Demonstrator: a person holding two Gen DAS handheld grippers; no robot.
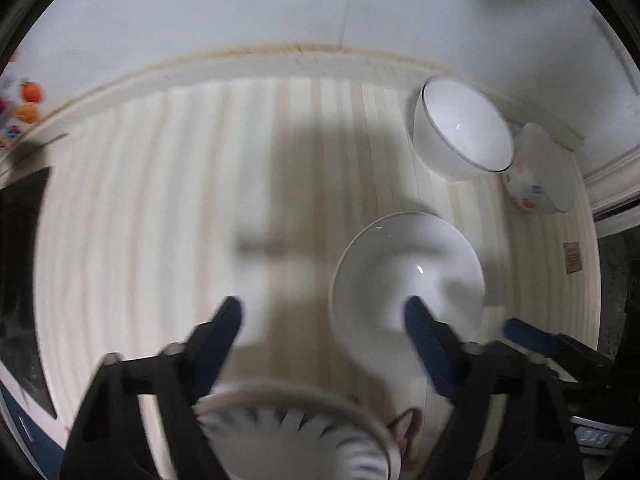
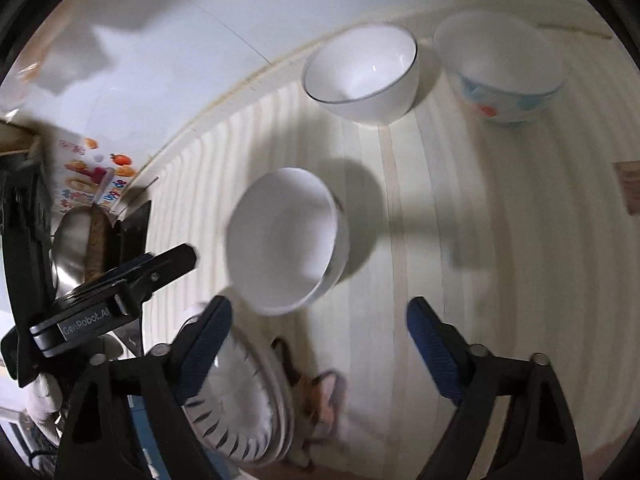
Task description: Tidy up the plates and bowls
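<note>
Striped tabletop (image 2: 460, 240), plain white bowl (image 2: 284, 240)

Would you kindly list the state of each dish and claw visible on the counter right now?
Plain white bowl: upright, empty, standing alone.
Dark-rimmed white bowl: upright, empty, at the back.
Flower-patterned bowl: upright, beside the dark-rimmed one.
Striped plates: stacked at the near edge.
Left claw: open, holding nothing.
Right claw: open, holding nothing.
</note>
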